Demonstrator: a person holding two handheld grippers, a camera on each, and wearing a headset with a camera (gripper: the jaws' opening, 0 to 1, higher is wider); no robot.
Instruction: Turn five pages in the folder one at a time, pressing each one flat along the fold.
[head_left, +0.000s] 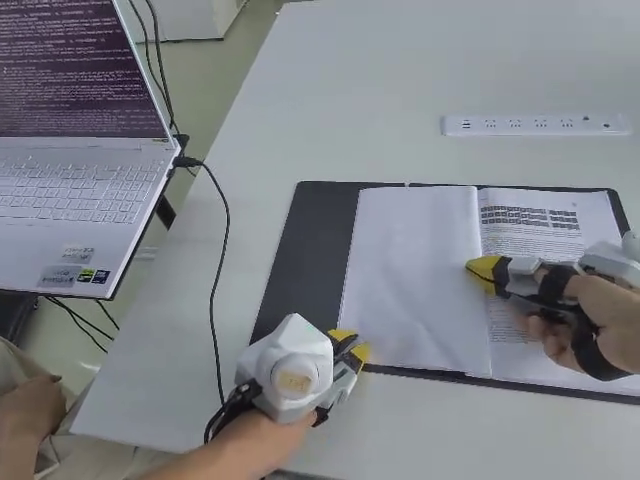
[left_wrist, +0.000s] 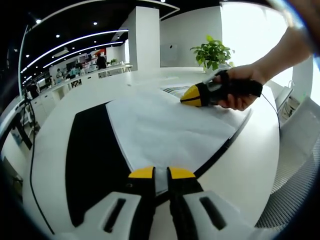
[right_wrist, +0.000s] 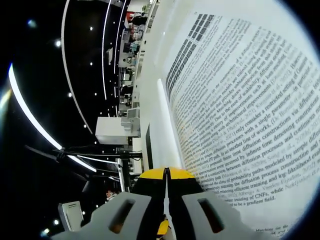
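Left gripper (head_left: 350, 352) at page (head_left: 410, 270) corner (fingers (left_wrist: 142, 173) together), right gripper (head_left: 478, 268) on fold (head_left: 477, 215).

Bright even daylight, window glare, fisheye-warped edges, soft shadows.

Laptop (head_left: 80, 190) left of folder (head_left: 310, 250), power strip (head_left: 537, 124) behind

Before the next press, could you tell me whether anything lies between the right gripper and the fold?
Nothing visible does: the right gripper rests its shut tips on the fold; the left gripper sits at the near edge of the folder.
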